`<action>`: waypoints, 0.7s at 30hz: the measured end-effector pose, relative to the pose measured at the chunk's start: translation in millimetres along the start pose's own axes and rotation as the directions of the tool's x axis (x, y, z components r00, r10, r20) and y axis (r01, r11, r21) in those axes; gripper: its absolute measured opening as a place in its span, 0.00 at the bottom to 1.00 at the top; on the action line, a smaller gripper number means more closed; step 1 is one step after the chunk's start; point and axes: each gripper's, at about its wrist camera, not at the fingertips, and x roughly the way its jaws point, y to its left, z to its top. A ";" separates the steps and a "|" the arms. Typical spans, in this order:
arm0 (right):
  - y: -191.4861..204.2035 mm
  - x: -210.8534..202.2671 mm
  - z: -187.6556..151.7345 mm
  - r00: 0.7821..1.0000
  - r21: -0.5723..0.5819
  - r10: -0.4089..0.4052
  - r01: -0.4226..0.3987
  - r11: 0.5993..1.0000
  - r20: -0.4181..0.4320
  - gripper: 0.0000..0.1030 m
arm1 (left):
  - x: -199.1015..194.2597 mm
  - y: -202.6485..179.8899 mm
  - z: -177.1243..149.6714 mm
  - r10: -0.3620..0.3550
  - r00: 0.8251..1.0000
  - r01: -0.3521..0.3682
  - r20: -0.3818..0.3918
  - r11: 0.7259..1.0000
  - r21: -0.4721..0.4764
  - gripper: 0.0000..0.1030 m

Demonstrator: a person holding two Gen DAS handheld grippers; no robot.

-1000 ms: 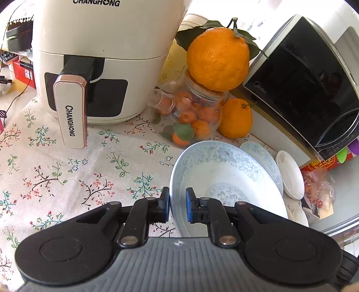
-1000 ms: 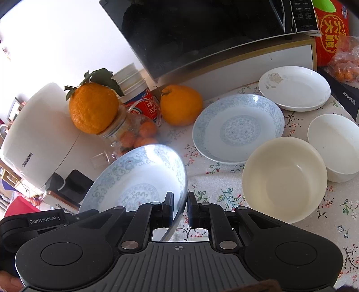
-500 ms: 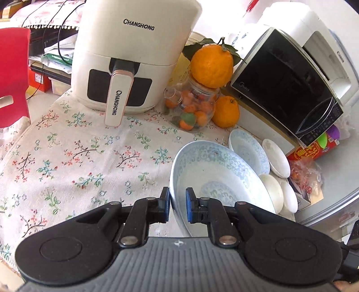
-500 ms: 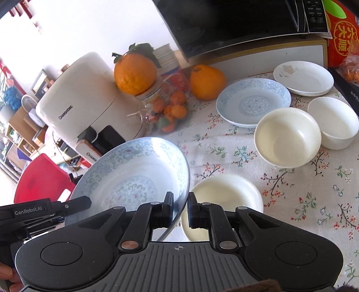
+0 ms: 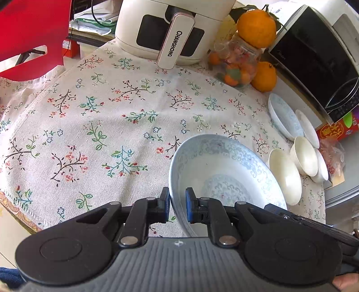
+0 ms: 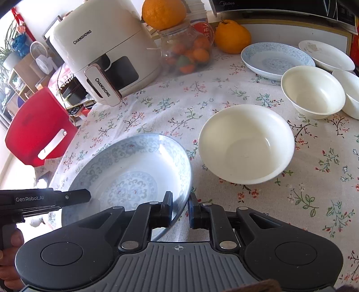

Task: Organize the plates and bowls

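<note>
A large blue-patterned plate [image 5: 224, 170] is held by both grippers above the floral tablecloth. My left gripper [image 5: 177, 205] is shut on its left rim; my right gripper [image 6: 180, 207] is shut on its right rim, with the plate [image 6: 130, 173] to the left in that view. A cream bowl [image 6: 246, 143] sits just right of the plate. A second cream bowl [image 6: 311, 92], a third bowl [image 6: 350, 92], a smaller blue-patterned plate [image 6: 276, 59] and a white plate [image 6: 325, 55] lie further back right.
A white air fryer [image 6: 101, 51] stands at the back left, beside a glass jar of small oranges [image 6: 188, 51] topped by a large orange [image 6: 163, 12]. A microwave [image 5: 314, 58] is at the back right. A red chair [image 6: 36, 128] stands beyond the table edge.
Both grippers have drawn the blue-patterned plate back toward the table's near edge and lower; the fryer, jar and other dishes now lie further off.
</note>
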 end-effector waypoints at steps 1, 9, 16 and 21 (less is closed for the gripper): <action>-0.5 1.8 0.1 1.000 -0.002 -0.005 0.005 1.000 -0.004 0.14 | 3.0 -1.1 -1.3 0.010 1.000 -0.010 -0.002 1.000 0.009 0.12; -14.3 10.4 -6.2 0.998 -0.010 -0.053 0.053 0.999 -0.013 0.14 | 21.5 -8.2 -7.0 0.026 0.999 -0.025 -0.018 0.997 0.070 0.12; -21.5 18.5 -7.4 0.994 -0.025 -0.094 0.093 0.995 -0.047 0.15 | 37.7 -19.9 -12.0 0.060 0.998 -0.057 -0.011 0.985 0.162 0.13; -18.5 20.7 -4.3 0.992 -0.061 -0.124 0.123 0.991 -0.021 0.16 | 44.8 -24.2 -7.4 0.081 0.996 -0.084 0.024 0.980 0.181 0.15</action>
